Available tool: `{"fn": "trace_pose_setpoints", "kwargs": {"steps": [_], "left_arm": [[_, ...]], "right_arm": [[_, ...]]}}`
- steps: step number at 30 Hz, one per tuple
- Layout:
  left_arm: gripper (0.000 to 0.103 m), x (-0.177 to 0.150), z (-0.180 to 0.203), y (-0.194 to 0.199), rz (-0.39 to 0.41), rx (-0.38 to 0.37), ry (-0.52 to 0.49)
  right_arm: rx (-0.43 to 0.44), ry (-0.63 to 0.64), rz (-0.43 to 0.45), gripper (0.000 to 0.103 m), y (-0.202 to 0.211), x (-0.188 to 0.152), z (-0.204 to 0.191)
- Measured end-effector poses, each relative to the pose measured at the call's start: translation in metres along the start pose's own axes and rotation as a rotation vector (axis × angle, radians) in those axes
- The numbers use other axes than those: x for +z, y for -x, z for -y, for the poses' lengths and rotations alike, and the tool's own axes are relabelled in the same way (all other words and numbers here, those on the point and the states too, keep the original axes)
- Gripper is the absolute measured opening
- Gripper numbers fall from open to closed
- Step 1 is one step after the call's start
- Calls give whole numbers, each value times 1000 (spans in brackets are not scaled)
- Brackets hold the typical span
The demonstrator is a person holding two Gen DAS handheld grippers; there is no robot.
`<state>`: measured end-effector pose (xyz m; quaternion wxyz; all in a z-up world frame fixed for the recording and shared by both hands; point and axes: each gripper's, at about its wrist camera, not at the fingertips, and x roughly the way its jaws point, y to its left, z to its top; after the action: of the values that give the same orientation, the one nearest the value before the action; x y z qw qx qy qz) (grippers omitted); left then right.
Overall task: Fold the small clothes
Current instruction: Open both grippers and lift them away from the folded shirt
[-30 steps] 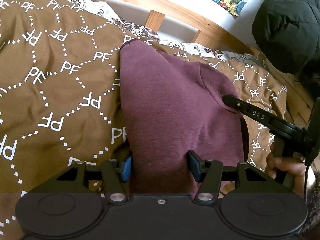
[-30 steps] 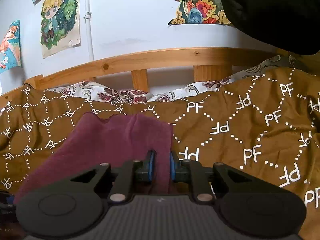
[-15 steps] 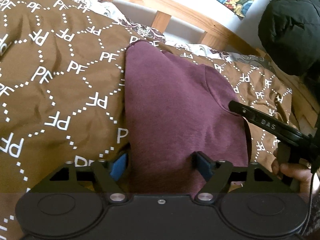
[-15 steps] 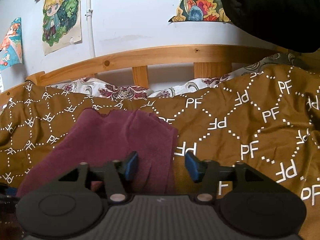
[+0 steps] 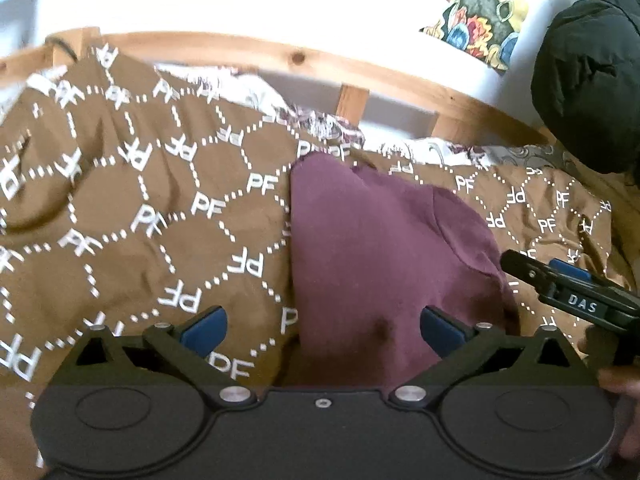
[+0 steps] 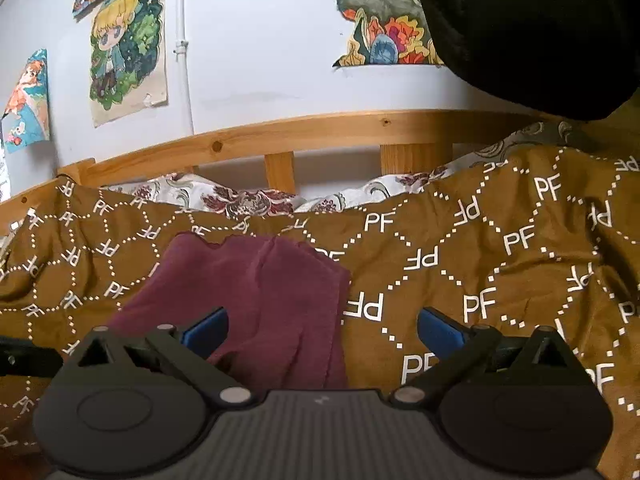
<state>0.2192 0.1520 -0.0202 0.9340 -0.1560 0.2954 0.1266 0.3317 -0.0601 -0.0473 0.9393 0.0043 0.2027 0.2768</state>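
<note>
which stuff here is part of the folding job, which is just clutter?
Job:
- maroon garment, lying on the brown blanket
- left tongs, opening, garment edge between them, unpinched
- right tongs, opening, garment edge between them, unpinched

Just lying about:
- black jacket
- floral pillow
- wooden bed frame
- wall posters

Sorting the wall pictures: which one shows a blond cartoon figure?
The tall paper poster beside the white pipe, showing a blond figure among green leaves. The others show an orange-haired figure or a colourful landscape.
</note>
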Motion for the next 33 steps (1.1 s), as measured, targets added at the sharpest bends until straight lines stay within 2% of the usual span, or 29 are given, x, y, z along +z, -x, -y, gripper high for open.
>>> {"fn": "trace_pose_setpoints", "kwargs": {"steps": [12, 20, 27, 33], "left_arm": [[102, 3, 24, 40, 115, 84, -37], [102, -20, 38, 73, 190, 122, -108], [102, -40, 50, 116, 219, 110, -187], [102, -57, 56, 152, 252, 125, -160]], "right_arm": [[-29, -1, 96, 103, 66, 12, 3], [-57, -7, 155, 103, 132, 2, 5], [-65, 13, 186, 103, 183, -13, -4], [-33, 47, 189, 103, 215, -17, -20]]}}
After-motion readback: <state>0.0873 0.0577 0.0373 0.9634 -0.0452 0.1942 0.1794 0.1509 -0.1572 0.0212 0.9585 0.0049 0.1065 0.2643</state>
